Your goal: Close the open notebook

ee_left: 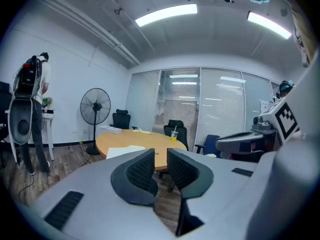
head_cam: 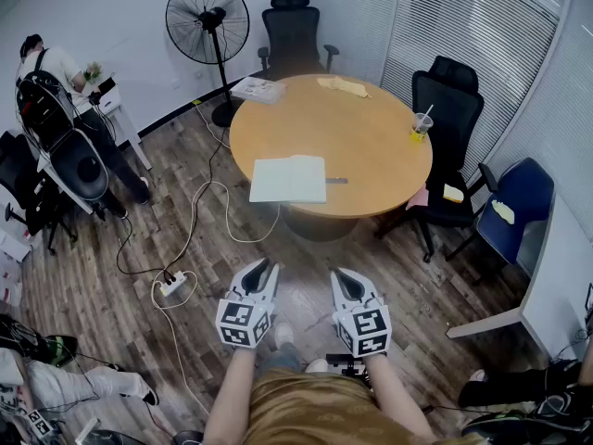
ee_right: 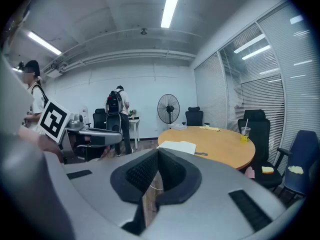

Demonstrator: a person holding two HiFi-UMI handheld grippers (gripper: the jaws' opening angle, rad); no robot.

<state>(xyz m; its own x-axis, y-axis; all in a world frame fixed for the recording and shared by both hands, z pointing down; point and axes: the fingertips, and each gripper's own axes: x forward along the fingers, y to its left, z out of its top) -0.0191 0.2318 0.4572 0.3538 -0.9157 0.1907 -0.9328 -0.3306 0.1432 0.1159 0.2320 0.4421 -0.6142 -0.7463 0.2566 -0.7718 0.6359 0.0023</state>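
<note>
An open white notebook [head_cam: 288, 179] lies flat at the near edge of the round wooden table [head_cam: 371, 137], with a small dark pen [head_cam: 336, 181] just to its right. The notebook [ee_left: 125, 150] also shows in the left gripper view, and in the right gripper view the notebook [ee_right: 177, 147] lies beyond the jaws. Both grippers hang over the floor, well short of the table. My left gripper [head_cam: 264, 269] [ee_left: 160, 155] is open by a narrow gap with nothing in it. My right gripper [head_cam: 345, 278] [ee_right: 158, 151] is shut and empty.
On the table stand a drink cup with a straw [head_cam: 420, 128], a paper stack [head_cam: 258, 89] and a yellow cloth [head_cam: 343, 86]. Black chairs [head_cam: 448, 109] and a blue chair [head_cam: 517, 202] ring it. A fan [head_cam: 208, 17], a floor power strip [head_cam: 172, 286] and a person [head_cam: 56, 72] are at the left.
</note>
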